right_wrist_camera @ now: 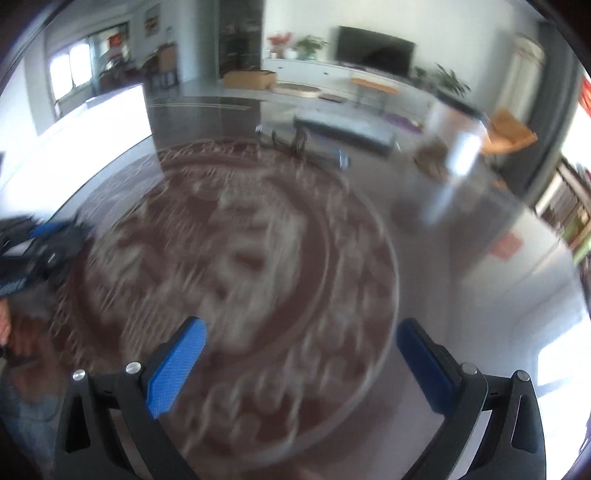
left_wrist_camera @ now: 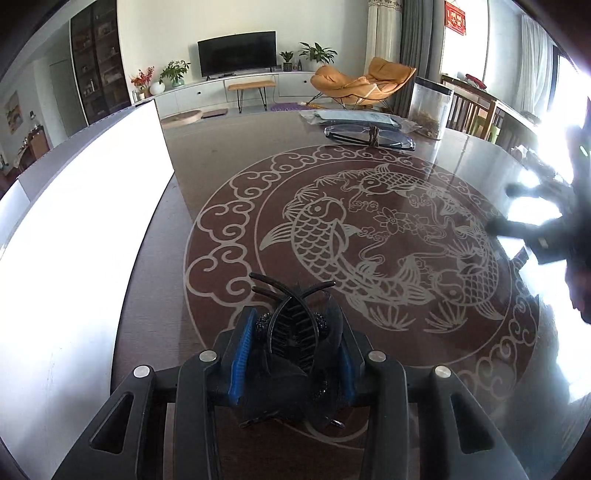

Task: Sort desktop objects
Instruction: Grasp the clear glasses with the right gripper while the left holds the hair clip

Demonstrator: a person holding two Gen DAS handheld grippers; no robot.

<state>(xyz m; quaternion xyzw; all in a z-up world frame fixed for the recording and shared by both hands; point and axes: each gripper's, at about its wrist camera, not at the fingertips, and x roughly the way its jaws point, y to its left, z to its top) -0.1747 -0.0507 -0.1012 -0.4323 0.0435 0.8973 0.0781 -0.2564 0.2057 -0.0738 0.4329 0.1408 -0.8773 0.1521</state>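
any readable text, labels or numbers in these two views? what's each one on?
None can be read.
Red wall hanging by the window: gold characters, too small to read.
Red sticker or reflection on the table glass: blurred.
White marks on the left gripper's body, at the right wrist view's edge: blurred.

Nothing here can be read. The red hanging [left_wrist_camera: 455, 16] by the far right window carries gold characters too small to make out, and white lettering on the left tongs [right_wrist_camera: 14, 286], seen from the right, is blurred past reading.
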